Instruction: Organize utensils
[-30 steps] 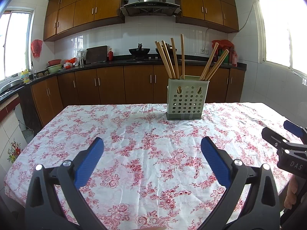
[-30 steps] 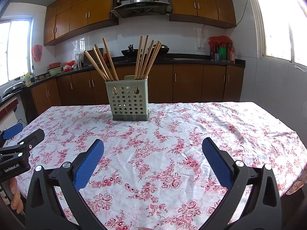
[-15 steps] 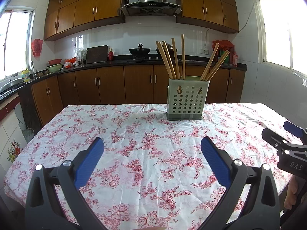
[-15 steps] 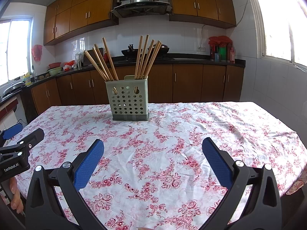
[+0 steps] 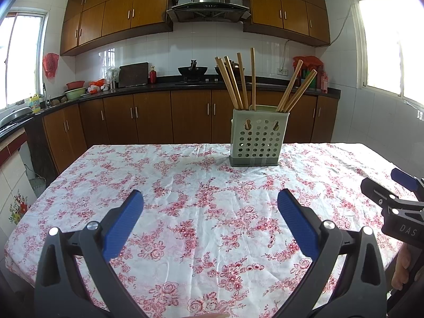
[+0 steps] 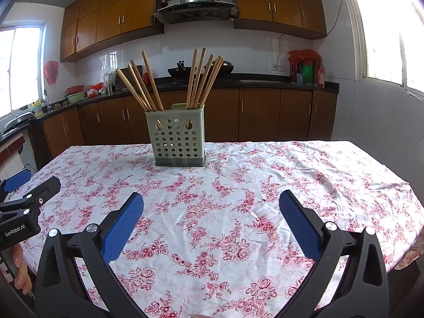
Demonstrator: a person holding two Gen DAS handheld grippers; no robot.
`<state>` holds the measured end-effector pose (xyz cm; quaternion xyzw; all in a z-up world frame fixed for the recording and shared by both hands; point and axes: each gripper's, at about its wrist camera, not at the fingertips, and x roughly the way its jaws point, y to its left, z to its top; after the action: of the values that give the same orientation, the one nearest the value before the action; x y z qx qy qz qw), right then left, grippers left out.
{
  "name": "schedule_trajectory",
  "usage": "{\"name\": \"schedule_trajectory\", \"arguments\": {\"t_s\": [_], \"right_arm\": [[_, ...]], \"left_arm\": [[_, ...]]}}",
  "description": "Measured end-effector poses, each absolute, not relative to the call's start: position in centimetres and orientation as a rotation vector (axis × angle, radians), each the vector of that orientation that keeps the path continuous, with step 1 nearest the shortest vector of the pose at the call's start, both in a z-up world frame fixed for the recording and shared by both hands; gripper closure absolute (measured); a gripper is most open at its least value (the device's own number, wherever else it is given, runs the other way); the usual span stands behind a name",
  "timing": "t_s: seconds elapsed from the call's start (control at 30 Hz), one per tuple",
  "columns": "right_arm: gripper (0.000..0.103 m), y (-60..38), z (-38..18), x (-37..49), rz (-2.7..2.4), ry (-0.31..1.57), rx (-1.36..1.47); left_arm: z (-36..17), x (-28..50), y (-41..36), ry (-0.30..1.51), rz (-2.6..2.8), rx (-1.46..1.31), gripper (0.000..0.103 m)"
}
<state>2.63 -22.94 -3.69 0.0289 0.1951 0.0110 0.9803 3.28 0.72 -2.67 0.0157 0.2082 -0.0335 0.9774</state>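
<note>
Both wrist cameras look low across the floral-clothed worktop (image 5: 201,185) from its near edge, sharing the far-edge perforated grey-green plastic holder (image 6: 179,143).

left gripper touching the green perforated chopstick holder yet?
Apart. In the left wrist view the left gripper hangs open over bare floral tablecloth, well short of the green perforated plastic chopstick holder.

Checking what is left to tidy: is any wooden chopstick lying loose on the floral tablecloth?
No, every wooden chopstick stands inside the perforated grey-green plastic holder, and the floral tablecloth shows none.

Left claw (image 5: 210,201) and right claw (image 6: 211,202), both spread wide, empty, side by side.
</note>
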Motion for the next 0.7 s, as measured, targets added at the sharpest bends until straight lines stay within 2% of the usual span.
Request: {"name": "schedule_trajectory", "arguments": {"t_s": [0.7], "right_arm": [[0.002,-23.0,-3.74,2.69,0.021,0.398,0.061]], "left_arm": [[-2.68,3.42,0.58,0.422,-0.067,0.029,0.004]]}}
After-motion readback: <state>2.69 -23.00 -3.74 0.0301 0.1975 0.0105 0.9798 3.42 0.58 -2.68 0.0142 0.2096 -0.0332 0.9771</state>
